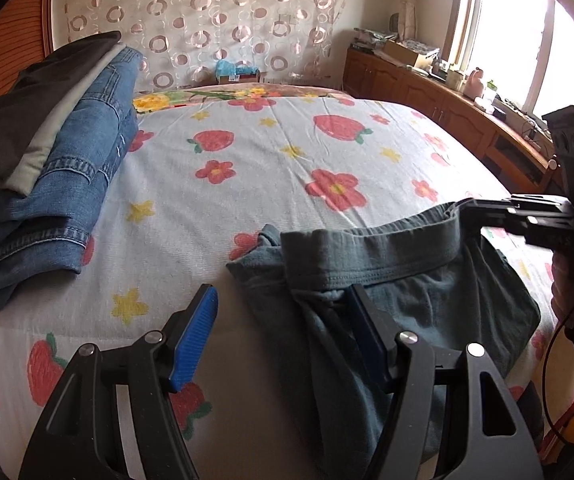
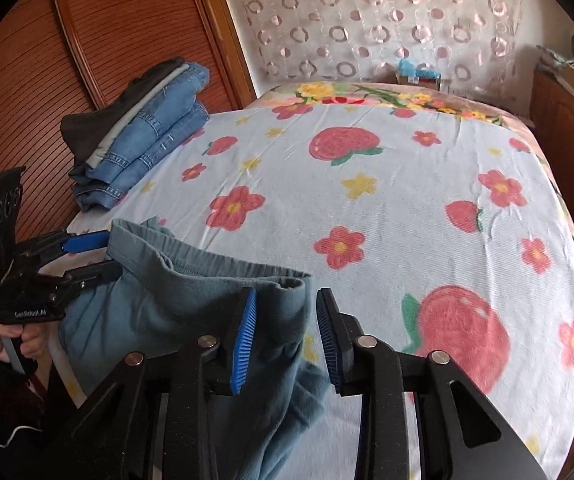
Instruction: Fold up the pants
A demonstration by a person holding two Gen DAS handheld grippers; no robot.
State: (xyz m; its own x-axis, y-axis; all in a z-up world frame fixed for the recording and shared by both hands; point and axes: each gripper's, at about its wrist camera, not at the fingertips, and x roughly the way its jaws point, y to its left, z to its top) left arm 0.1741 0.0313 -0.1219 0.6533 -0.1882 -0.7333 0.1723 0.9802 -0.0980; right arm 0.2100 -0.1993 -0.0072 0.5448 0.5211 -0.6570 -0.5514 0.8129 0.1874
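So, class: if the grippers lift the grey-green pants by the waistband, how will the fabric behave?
The pants would likely sag, since the soft knit already bunches near the left gripper. The waistband probably stretches, as it looks elasticated. They seem light.

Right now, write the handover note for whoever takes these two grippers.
Left gripper: open, one finger on the pants, just below the waistband's left end, holding nothing.
Right gripper: open, fingers either side of the waistband's right end, not pinching it.
Pants: rumpled at the near edge of the bed, waistband facing away, legs trailing toward you.
Stack of folded clothes: far left on the bed.
Done: nothing folded yet.
Left: close on both waistband ends, spread the pants flat, then fold them, probably leg over leg first.
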